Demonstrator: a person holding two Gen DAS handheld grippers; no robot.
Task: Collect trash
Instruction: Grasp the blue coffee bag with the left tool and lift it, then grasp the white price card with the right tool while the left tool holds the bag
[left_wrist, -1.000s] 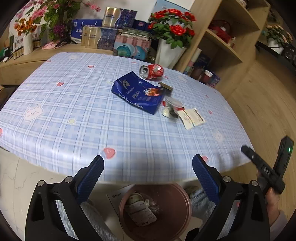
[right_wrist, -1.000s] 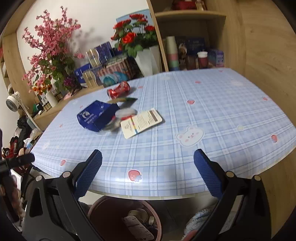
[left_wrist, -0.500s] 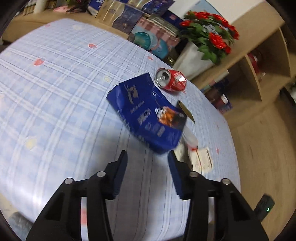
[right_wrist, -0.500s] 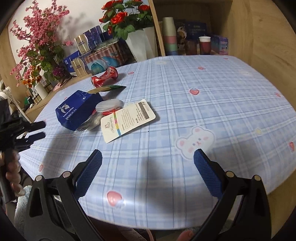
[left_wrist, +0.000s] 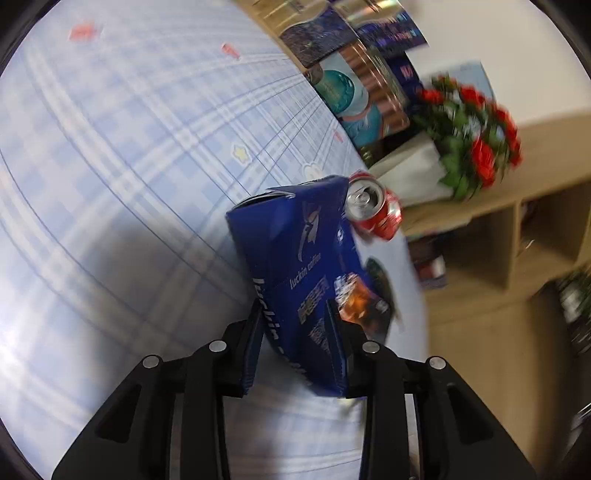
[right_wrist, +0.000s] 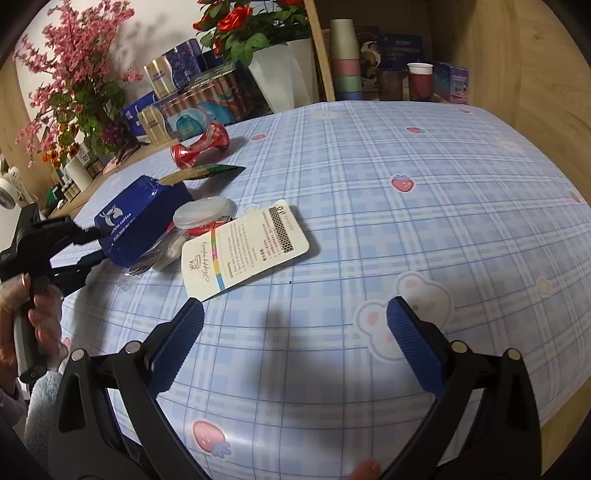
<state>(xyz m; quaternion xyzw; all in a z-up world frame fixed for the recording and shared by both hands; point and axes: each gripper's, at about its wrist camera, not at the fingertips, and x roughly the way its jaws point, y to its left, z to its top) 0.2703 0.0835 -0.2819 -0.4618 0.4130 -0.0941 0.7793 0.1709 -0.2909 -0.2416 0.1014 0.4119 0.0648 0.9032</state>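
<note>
My left gripper (left_wrist: 295, 314) is shut on the near end of a blue Luckin Coffee paper bag (left_wrist: 295, 258) that lies on the checked tablecloth; the bag also shows in the right wrist view (right_wrist: 136, 221), with the left gripper (right_wrist: 88, 247) at its left end. A crushed red can (left_wrist: 373, 210) lies just beyond the bag, and it also shows in the right wrist view (right_wrist: 201, 146). A white card (right_wrist: 243, 251), a clear plastic lid (right_wrist: 203, 214) and a dark green wrapper (right_wrist: 207, 171) lie beside the bag. My right gripper (right_wrist: 295, 325) is open and empty above the table, right of the card.
Gift boxes (right_wrist: 184, 92), a pink flower bush (right_wrist: 74, 74) and a white vase of red roses (right_wrist: 284, 70) stand behind the table. A wooden shelf with stacked cups (right_wrist: 345, 59) is at the back right. The table's near edge (right_wrist: 554, 406) curves off at the lower right.
My left gripper has moved forward over the table and closed on the blue bag. My right gripper has moved forward over the table and stays open. The bin below has left both views.
</note>
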